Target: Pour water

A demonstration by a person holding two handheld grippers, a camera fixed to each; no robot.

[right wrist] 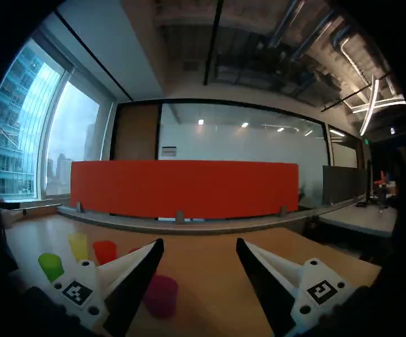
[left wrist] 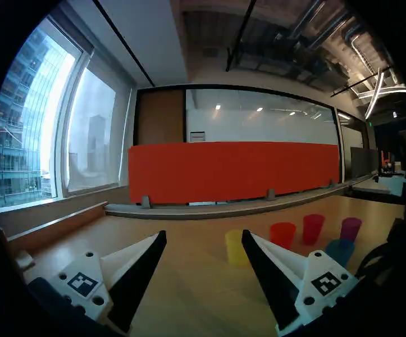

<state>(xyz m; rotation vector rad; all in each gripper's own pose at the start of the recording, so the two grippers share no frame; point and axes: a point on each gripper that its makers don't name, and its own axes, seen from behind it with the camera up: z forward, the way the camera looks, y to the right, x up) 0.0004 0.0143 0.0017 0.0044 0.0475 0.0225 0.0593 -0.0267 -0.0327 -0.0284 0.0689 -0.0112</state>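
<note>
Left gripper [left wrist: 203,233] is spread and empty, with an upright yellow cup [left wrist: 236,247] just ahead at 1 o'clock. Right gripper [right wrist: 199,241] is likewise spread, a purple cup [right wrist: 163,295] near at 11 o'clock.

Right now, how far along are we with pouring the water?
Nothing looks done yet. The left gripper and right gripper are both open and empty. The yellow cup, red cup and blue cup stand upright on the table, ungripped. Grasping a cup and pouring are left.
</note>
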